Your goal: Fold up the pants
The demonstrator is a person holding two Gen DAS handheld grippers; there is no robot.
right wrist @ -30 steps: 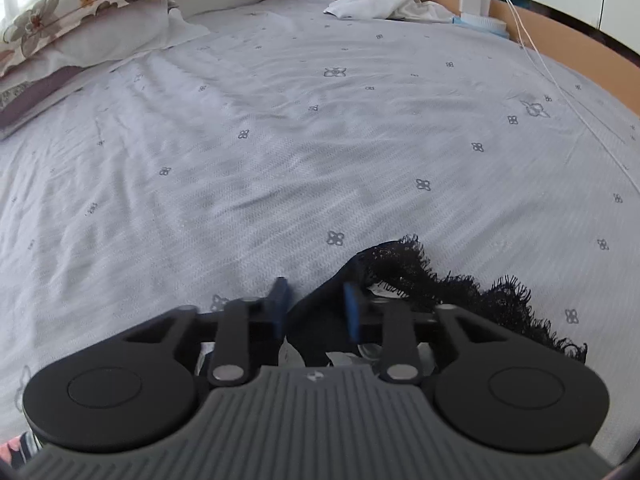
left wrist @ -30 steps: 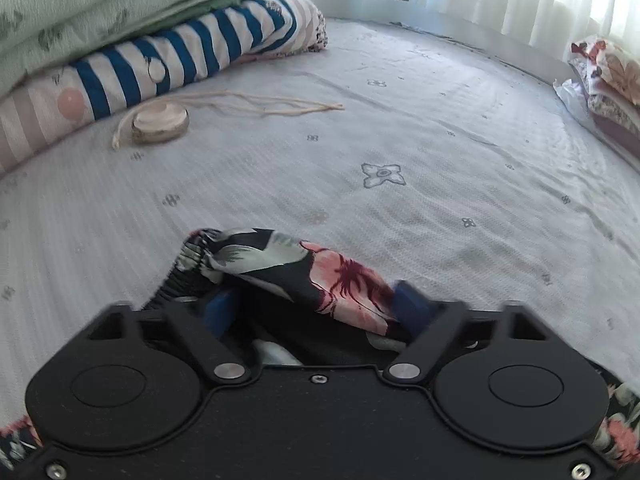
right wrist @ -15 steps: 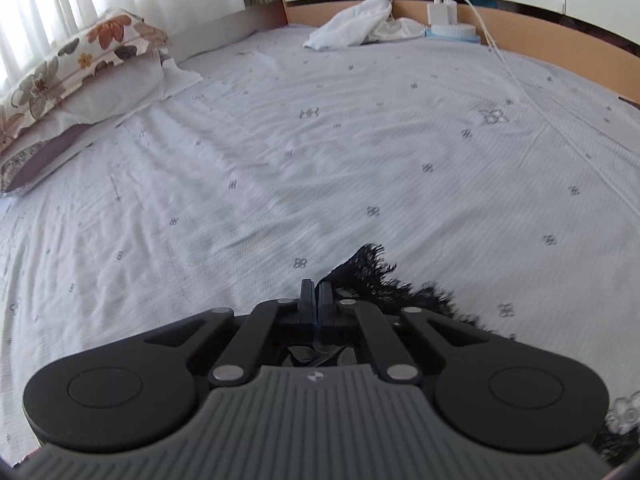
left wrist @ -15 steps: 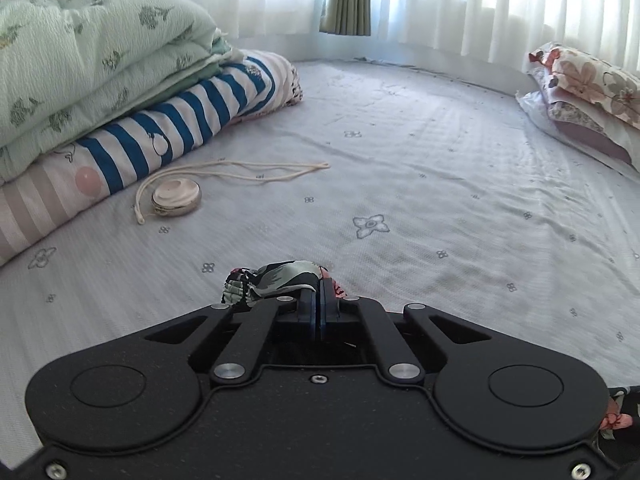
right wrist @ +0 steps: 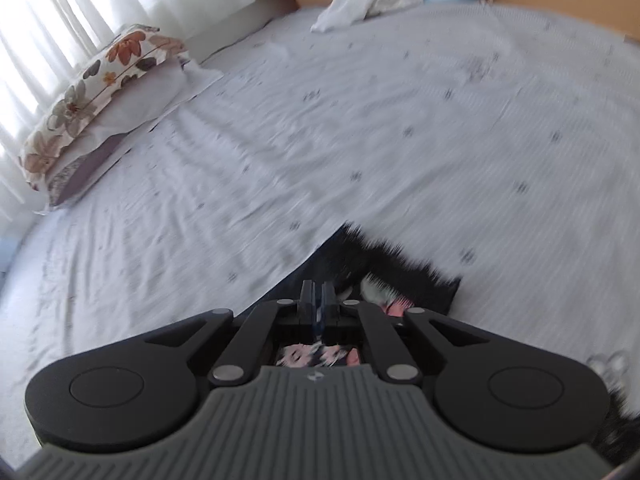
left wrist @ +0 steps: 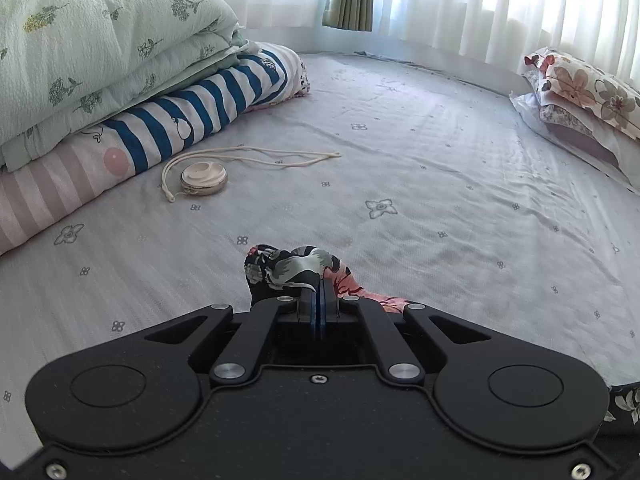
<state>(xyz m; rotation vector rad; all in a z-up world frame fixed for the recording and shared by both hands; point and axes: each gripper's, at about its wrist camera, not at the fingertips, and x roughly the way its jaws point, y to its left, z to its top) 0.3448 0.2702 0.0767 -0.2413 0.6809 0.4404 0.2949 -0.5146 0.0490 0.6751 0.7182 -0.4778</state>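
The pants (left wrist: pixel 296 270) are black with a pink and grey floral print. In the left wrist view their bunched waistband pokes out past my left gripper (left wrist: pixel 319 302), which is shut on them above the bed. In the right wrist view my right gripper (right wrist: pixel 318 300) is shut on the pants (right wrist: pixel 372 264) at a black lace-trimmed hem, which hangs to the right of the fingers. That view is blurred. Most of the pants is hidden below both grippers.
A grey-white patterned bed sheet (left wrist: pixel 420 168) spreads ahead. Folded quilts (left wrist: pixel 120 80) are stacked at the left, with a round compact on a cord (left wrist: pixel 204 176) beside them. Floral pillows (left wrist: pixel 580 92) lie at the right. White cloth (right wrist: pixel 360 0) and a charger lie by the headboard.
Both grippers closed on the pants and lifted them. The left view rose and pulled back. The right gripper is swinging, and the lace hem has shifted right.
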